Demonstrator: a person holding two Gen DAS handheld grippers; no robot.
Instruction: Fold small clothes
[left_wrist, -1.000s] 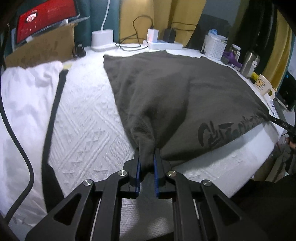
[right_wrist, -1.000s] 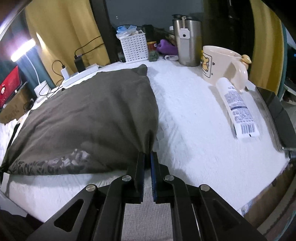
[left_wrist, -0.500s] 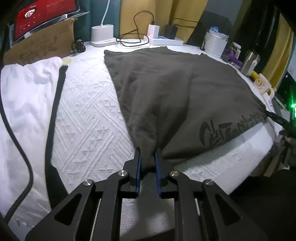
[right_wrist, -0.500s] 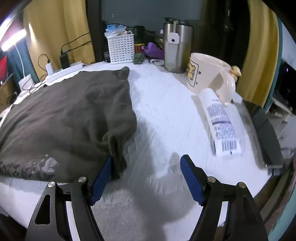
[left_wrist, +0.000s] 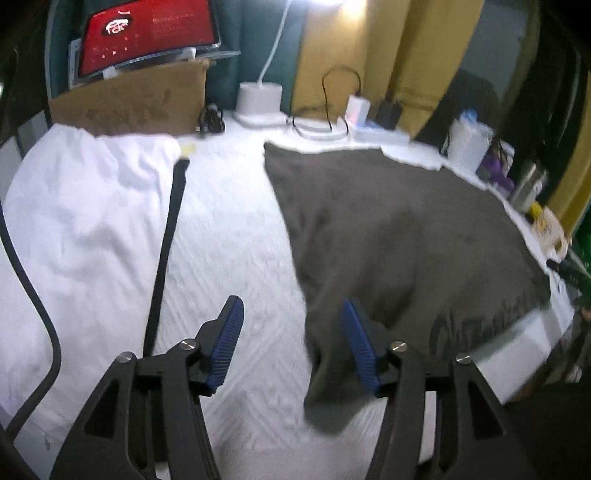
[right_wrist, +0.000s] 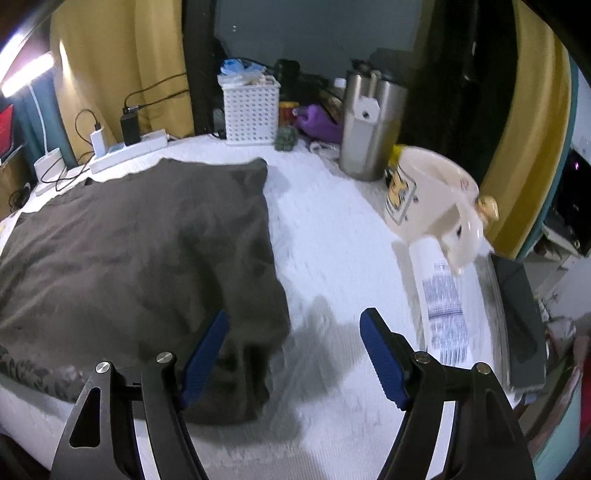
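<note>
Grey-brown garment (left_wrist: 399, 236) lies flat on my white textured table cover (left_wrist: 229, 236), its near corners hanging over the front edge. My left gripper (left_wrist: 291, 339) is opening, its right pad beside the garment's left corner, nothing pinched. My right gripper (right_wrist: 291, 354) stands wide, the garment's right corner just beside its left pad. Right of the garment: a cream mug (right_wrist: 424, 195) and a white tube (right_wrist: 443, 295).

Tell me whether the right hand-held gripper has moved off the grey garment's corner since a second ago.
Yes. The right hand-held gripper stands open, drawn back from the grey garment; the cream mug sits higher in its view.
</note>
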